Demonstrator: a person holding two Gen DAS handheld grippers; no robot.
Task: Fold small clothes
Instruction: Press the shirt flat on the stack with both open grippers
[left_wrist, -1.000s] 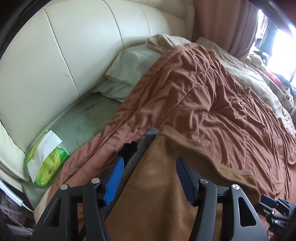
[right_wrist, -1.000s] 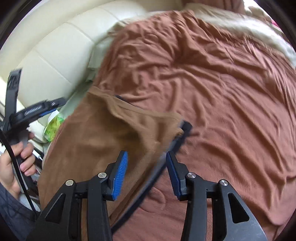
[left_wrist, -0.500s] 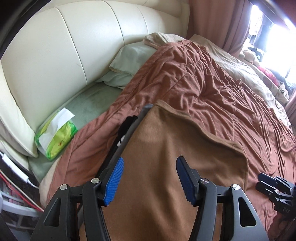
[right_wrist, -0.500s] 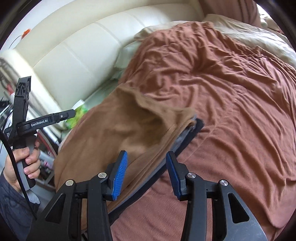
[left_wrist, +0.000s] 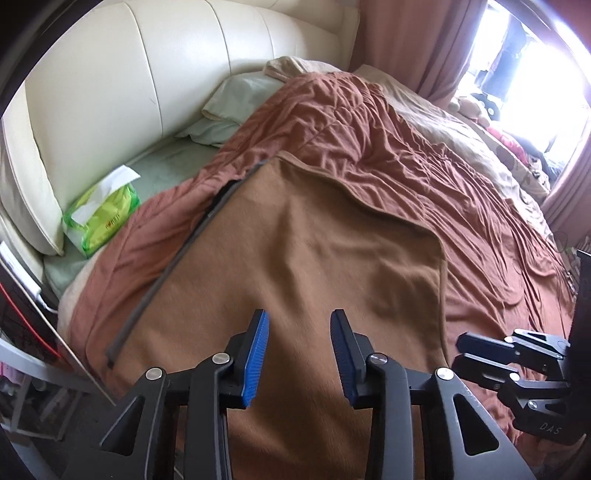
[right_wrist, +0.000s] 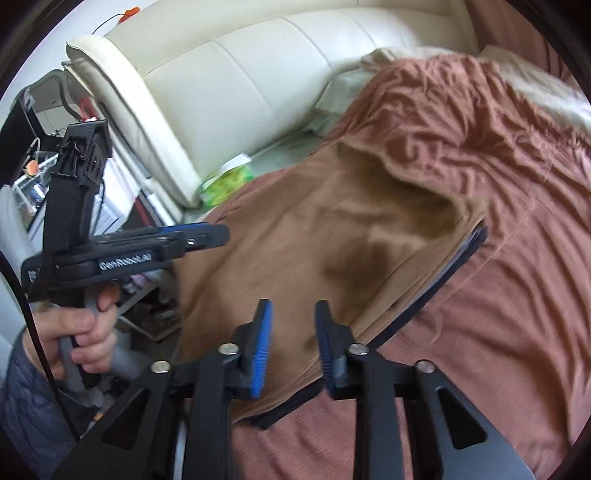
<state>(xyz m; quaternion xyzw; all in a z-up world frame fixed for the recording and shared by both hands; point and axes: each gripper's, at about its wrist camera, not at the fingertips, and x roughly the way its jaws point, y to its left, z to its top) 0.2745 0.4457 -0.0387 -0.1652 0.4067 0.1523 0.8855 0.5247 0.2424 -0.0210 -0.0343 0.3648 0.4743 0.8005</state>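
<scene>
Tan garment (left_wrist: 303, 258) lies spread flat on rust-brown blanket (left_wrist: 424, 155) of bed, dark trim along its edges, near cream headboard (left_wrist: 155, 74). L gripper (left_wrist: 298, 354) over garment's near part; jaws just been closing, now partly apart, nothing pinched btwn pads. R gripper (right_wrist: 291, 347) over garment's near edge; jaws also just closing, narrow gap left, cloth below but not clamped. Green tissue pack (left_wrist: 101, 216) beside headboard, apart from garment. Person's hand (right_wrist: 79, 332) grips L handle.

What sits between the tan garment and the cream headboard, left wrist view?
A rust-brown blanket, then a green tissue pack on pale green sheet, seen in the left wrist view. The tan garment touches only the blanket.
</scene>
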